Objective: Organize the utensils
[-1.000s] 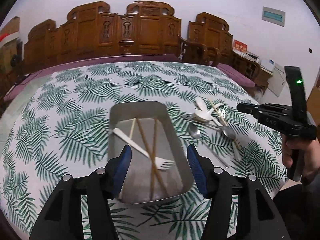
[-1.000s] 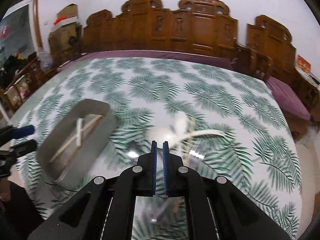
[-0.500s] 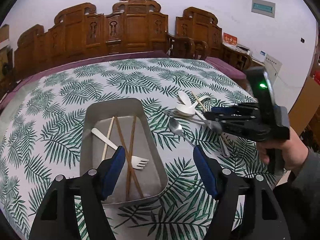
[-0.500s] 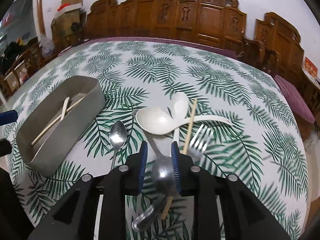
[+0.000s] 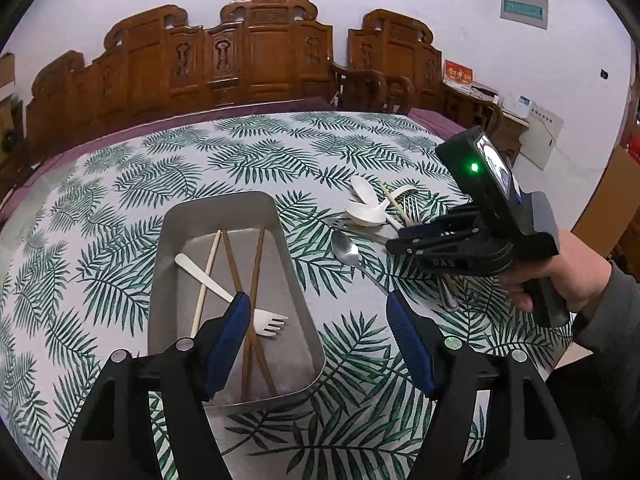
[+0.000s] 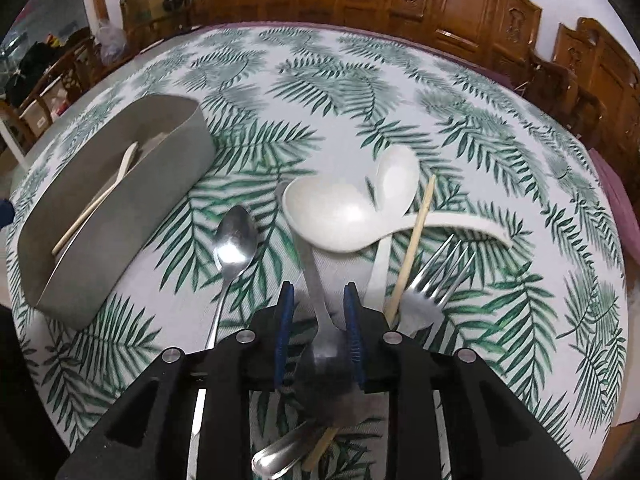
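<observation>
The gray tray (image 5: 294, 272) on the leaf-print tablecloth (image 5: 160, 168) holds 1 white fork (image 5: 232, 296), 2 brown chopsticks (image 5: 256, 272) and 1 pale one (image 5: 206, 280). The left gripper (image 5: 318, 334) hangs over its near end, jaws wide apart (nothing between them). The right gripper (image 6: 318, 312) is closing around a metal handle (image 6: 316, 284) in the loose pile beside the tray, not yet squeezing it.
</observation>
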{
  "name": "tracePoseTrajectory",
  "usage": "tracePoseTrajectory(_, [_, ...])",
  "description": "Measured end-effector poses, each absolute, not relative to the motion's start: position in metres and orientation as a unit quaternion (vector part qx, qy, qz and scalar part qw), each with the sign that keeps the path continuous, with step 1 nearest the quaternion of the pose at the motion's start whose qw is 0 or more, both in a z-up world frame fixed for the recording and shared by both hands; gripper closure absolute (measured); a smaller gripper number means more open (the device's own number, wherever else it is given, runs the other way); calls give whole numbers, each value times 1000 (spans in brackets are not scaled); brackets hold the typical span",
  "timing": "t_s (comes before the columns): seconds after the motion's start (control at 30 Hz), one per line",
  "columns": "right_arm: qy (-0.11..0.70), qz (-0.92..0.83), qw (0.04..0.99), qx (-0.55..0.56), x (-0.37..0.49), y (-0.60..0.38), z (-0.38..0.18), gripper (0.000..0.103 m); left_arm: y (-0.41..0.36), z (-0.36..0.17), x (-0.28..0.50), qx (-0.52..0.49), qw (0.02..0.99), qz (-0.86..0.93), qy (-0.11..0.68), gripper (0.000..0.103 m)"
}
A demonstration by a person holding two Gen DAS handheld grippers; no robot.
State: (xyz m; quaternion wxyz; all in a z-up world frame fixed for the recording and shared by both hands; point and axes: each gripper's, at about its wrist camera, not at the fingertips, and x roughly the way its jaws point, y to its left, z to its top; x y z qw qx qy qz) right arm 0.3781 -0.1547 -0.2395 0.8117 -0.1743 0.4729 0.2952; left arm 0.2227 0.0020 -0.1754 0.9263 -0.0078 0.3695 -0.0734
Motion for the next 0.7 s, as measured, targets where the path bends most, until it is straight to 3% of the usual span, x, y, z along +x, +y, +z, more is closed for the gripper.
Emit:
tracePoseTrajectory(0.37, [474, 309, 804, -181, 373, -152, -244, 96, -9, -173, 220, -8, 927, -72, 368, 36])
tracePoseTrajectory(0.7, [434, 324, 832, -121, 352, -184, -206, 96, -33, -164, 223, 9, 925, -64, 375, 36])
